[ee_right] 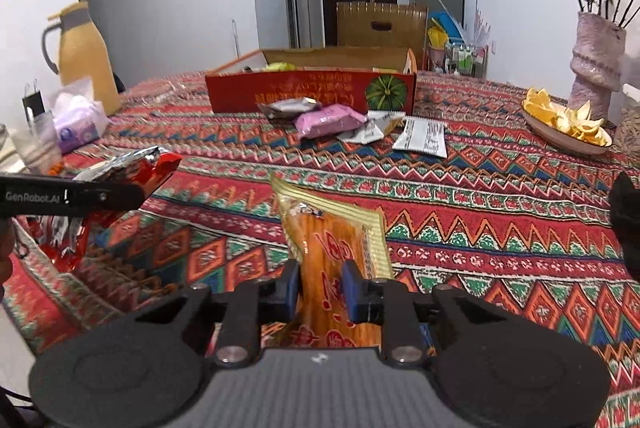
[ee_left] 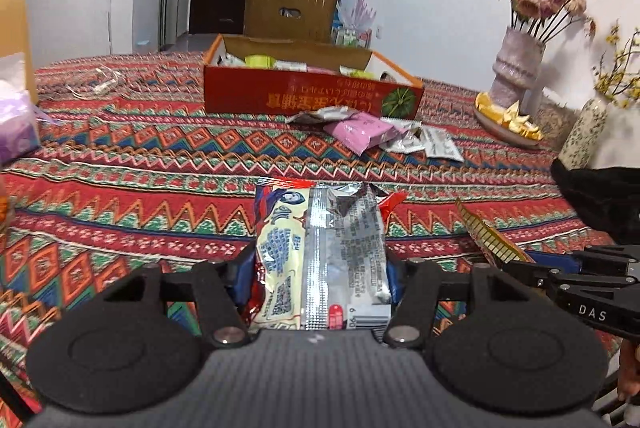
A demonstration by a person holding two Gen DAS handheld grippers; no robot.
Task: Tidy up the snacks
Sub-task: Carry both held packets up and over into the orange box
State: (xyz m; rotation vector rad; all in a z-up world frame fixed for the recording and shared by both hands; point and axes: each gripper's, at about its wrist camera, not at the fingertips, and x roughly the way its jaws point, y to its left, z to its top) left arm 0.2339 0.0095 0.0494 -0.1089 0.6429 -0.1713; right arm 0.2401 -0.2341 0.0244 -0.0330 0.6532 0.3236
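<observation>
Snacks are up off the bench in both grippers right now. Left wrist view: the left gripper (ee_left: 318, 268) has its fingers clamped on a silver-and-cream snack packet (ee_left: 320, 260), red foil at its edges, held above the patterned tablecloth (ee_left: 140, 187). Ahead sits the red cardboard box (ee_left: 312, 95), open-topped with packets already inside, and a loose pile of small packets (ee_left: 376, 133) lies just in front of it. The gold sawtooth edge of the other packet pokes in at right.

Right wrist view: the right gripper (ee_right: 322, 288) has its blue fingers (ee_right: 351, 286) pinched tight on an orange snack packet (ee_right: 336, 252) with a gold border, gripped low, most of its length sticking out forward. The pink packet (ee_right: 328, 121) and its neighbours wait by the box wall.

The risks, as I judge them: that slick orange wrapper could slide out of so narrow a pinch, and both loads head for one box, so they may collide or catch the near wall and drop short.
</observation>
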